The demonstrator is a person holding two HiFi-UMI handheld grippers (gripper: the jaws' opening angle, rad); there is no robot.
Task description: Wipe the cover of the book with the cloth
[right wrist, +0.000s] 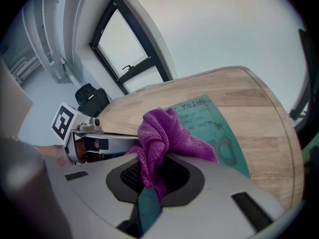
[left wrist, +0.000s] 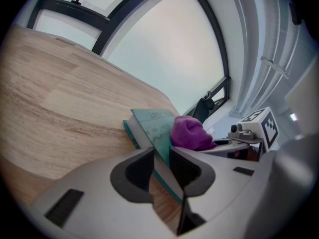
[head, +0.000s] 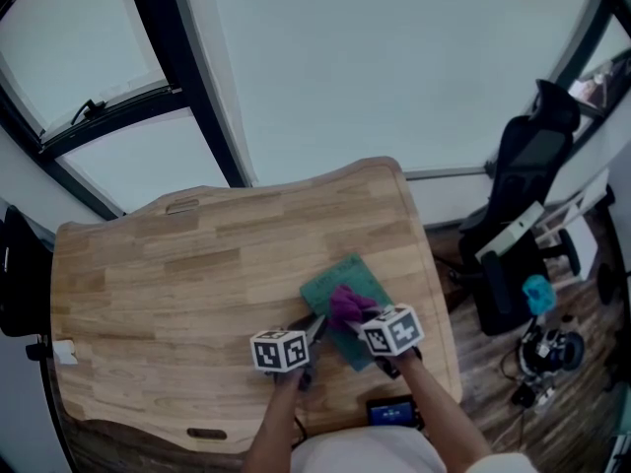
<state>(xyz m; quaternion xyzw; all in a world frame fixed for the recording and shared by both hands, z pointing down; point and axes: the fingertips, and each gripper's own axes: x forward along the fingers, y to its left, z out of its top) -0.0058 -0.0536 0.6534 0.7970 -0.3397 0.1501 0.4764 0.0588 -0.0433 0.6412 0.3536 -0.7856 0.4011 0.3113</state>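
Teal book (head: 330, 286) lies flat on the wooden table (head: 177, 264), in its front right part, at an angle to the table edge.

L gripper (left wrist: 160, 156): jaws closed on the book's near corner. Cover + page block fill the narrow gap btw the two dark pads (left wrist: 185, 169), and both pads touch it. Lower in that gap bare table wood shows. The rest of the book runs away from the jaws, up and to the right in the left gripper view.

R gripper (right wrist: 152, 171): clamped on the purple cloth (right wrist: 164, 133). One fold goes down btw its jaws, and the rest bunches up just in front of the fingertips and spreads onto the teal cover. The cloth rests on the cover, approx mid-book in the head view, w/ printed cover showing beyond it towards the far end. A strip of teal shows under the R jaws, i.e. that gripper sits over the book.

The grippers are close together: L at the book's near left edge, R over the book from the right, marker cubes side by side in the head view. L tips are just beside the cloth; can't tell if they touch it.

Black office chair (head: 523, 195) stands right of the table, well apart from the book
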